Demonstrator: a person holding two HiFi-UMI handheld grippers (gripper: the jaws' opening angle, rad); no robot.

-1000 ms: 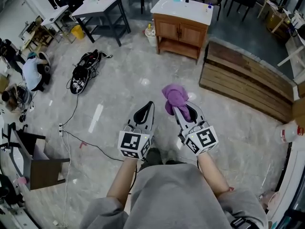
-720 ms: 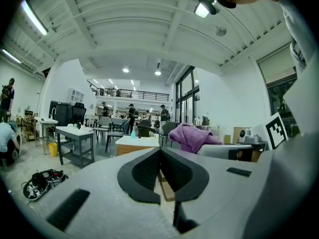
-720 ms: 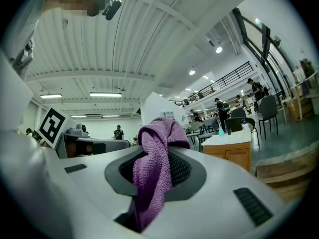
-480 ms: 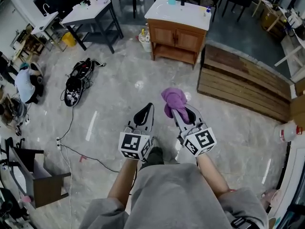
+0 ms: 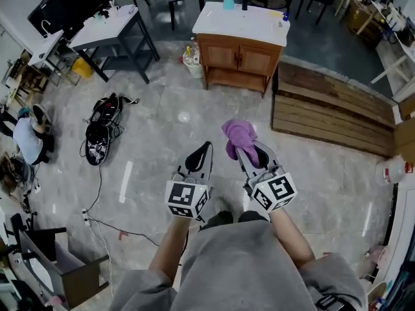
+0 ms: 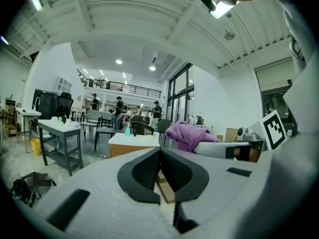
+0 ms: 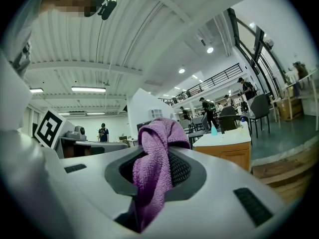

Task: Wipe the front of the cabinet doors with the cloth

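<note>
A wooden cabinet (image 5: 238, 57) with two doors and a white top stands several steps ahead across the grey floor; in the right gripper view the cabinet (image 7: 227, 151) shows beyond the jaws. My right gripper (image 5: 245, 149) is shut on a purple cloth (image 5: 238, 136), which bunches above the jaws and hangs down between them (image 7: 153, 173). My left gripper (image 5: 198, 155) is shut with nothing in it, held beside the right one. In the left gripper view, the cloth (image 6: 187, 135) and the cabinet (image 6: 134, 144) appear past the closed jaws. Both grippers are far from the cabinet.
A low wooden platform (image 5: 331, 112) lies right of the cabinet. A black bag (image 5: 100, 128) and cables lie on the floor at left. A dark-legged table (image 5: 107, 31) stands at far left; a person (image 5: 26, 138) crouches at the left edge. Bottles stand on the cabinet's top.
The view has moved forward over the floor: the cabinet sits slightly nearer and lower in the frame. Both grippers hold the same pose, the cloth still clamped in the right one.
</note>
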